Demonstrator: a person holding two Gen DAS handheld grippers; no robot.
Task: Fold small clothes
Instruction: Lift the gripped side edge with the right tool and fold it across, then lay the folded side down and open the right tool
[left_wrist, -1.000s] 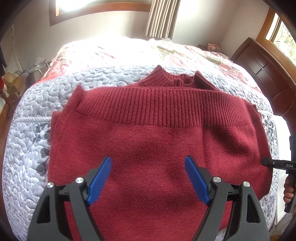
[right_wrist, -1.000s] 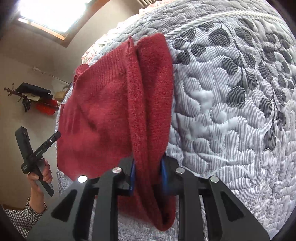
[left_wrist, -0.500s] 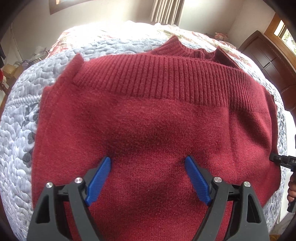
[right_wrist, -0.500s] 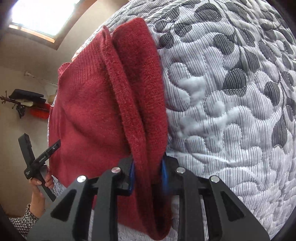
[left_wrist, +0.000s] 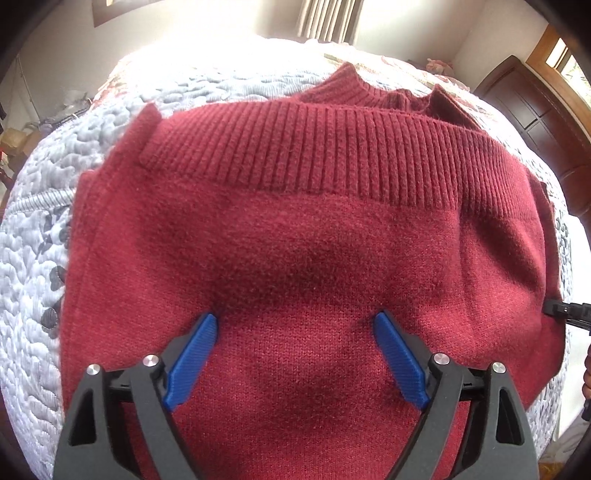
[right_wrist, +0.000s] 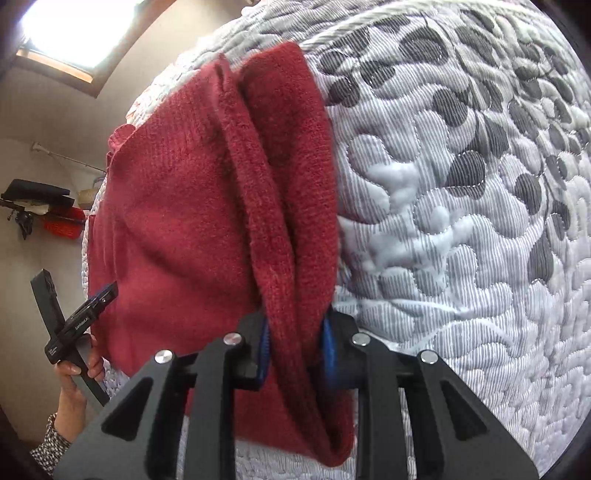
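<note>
On the bed: one red knit sweater (left_wrist: 295, 240), folded, on a quilt (right_wrist: 461, 184).
Left tongs (left_wrist: 295, 328): spread wide, tips on sweater.
Right tongs (right_wrist: 295, 332): clamped on sweater's edge.

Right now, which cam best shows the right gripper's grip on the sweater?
Right wrist view: the right gripper is shut on the red sweater's folded edge, blue pads pinching it. The left wrist view shows only its black tip at the sweater's right edge.

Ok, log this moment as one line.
left gripper: open, on sweater | right gripper: shut on sweater edge | quilt
</note>
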